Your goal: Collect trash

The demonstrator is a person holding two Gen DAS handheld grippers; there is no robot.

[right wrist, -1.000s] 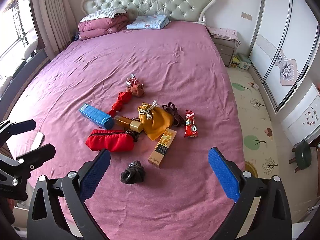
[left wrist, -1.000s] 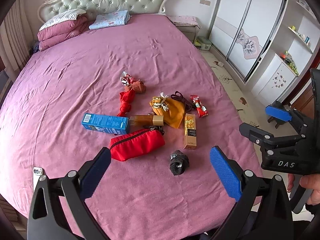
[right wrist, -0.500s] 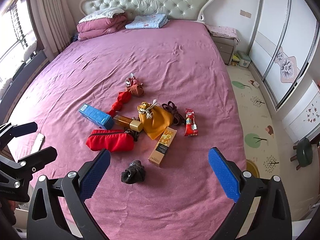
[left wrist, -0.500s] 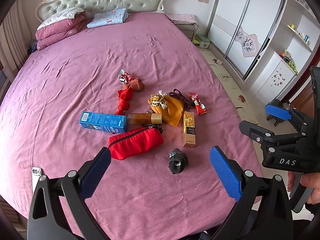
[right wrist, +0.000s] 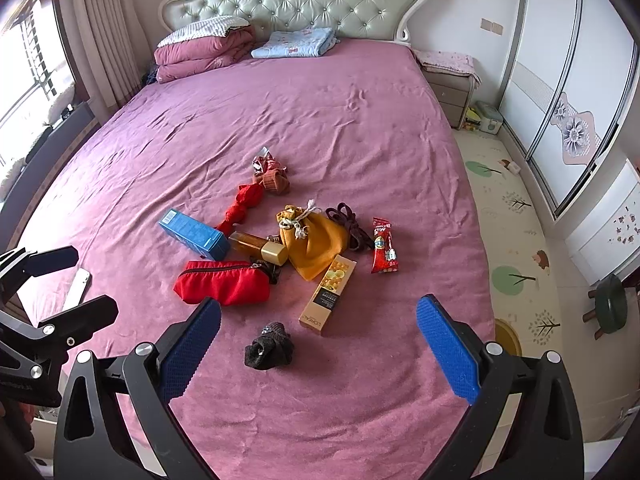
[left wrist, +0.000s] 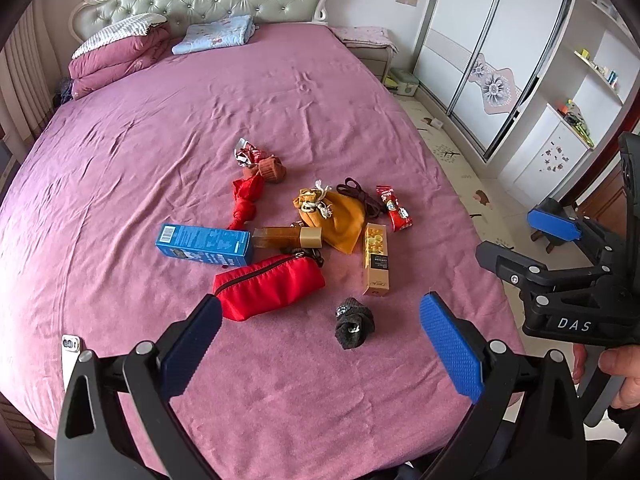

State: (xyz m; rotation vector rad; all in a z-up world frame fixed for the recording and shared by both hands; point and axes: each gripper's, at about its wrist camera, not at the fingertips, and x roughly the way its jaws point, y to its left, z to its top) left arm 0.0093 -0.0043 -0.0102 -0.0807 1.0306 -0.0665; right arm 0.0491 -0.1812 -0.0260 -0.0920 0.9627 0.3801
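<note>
A pile lies mid-bed on the purple bedspread [left wrist: 320, 92]: a blue box [left wrist: 204, 244], a gold box [left wrist: 376, 258], a red snack wrapper [left wrist: 394, 208], a crumpled foil wrapper [left wrist: 248, 155], an amber bottle [left wrist: 286, 237], a red pouch [left wrist: 268, 286], an orange drawstring bag [left wrist: 336, 216] and a dark sock ball [left wrist: 354, 322]. My left gripper [left wrist: 320, 344] is open and empty, above the near bed edge. My right gripper [right wrist: 318, 346] is open and empty, short of the sock ball [right wrist: 270, 346] and the gold box [right wrist: 328, 294].
A white phone [right wrist: 76, 290] lies at the bed's left edge. Folded quilts [right wrist: 204, 50] and a blue cloth [right wrist: 296, 42] sit by the headboard. A wardrobe [right wrist: 560, 80], a nightstand [right wrist: 452, 80] and a green stool [right wrist: 610, 306] stand to the right.
Both grippers have drifted slightly; the pile sits a little higher in both views. Nothing was taken hold of. Both stay open.
</note>
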